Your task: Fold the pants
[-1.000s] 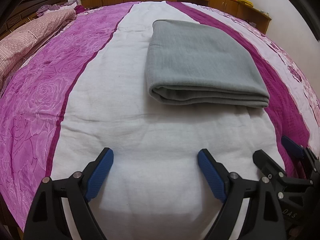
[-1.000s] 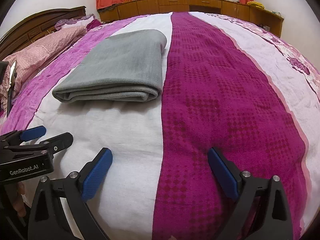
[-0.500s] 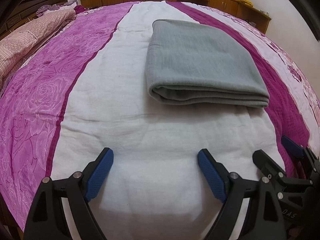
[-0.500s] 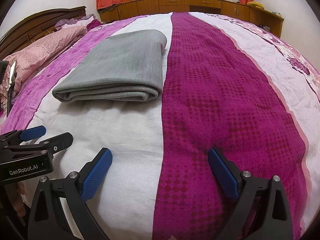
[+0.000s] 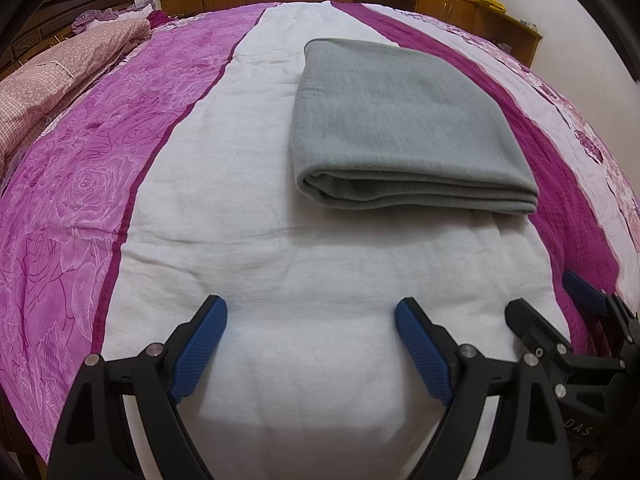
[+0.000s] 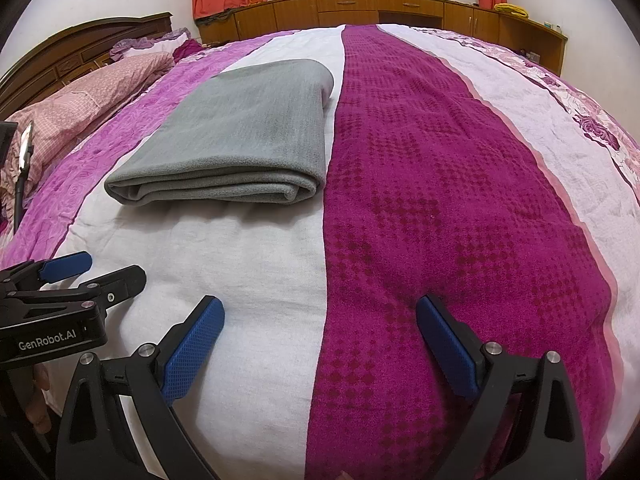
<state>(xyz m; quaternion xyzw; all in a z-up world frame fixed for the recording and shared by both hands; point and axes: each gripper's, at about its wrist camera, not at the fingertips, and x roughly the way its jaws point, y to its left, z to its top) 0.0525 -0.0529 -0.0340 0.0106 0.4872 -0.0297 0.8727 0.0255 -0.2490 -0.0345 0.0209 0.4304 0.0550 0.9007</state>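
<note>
The grey pants (image 5: 400,120) lie folded into a flat rectangle on the white stripe of the bed cover, with the layered edges facing me. They also show in the right wrist view (image 6: 240,140). My left gripper (image 5: 310,344) is open and empty, hovering over the white stripe well short of the pants. My right gripper (image 6: 320,344) is open and empty, over the border of the white and magenta stripes. Each gripper shows at the edge of the other's view: the right one (image 5: 560,312) and the left one (image 6: 92,272).
The bed cover (image 6: 440,200) has pink floral, white and dark magenta stripes. Pink pillows (image 5: 52,76) lie at the left by the wooden headboard (image 6: 80,52). Wooden cabinets (image 6: 380,12) and curtains stand behind the bed.
</note>
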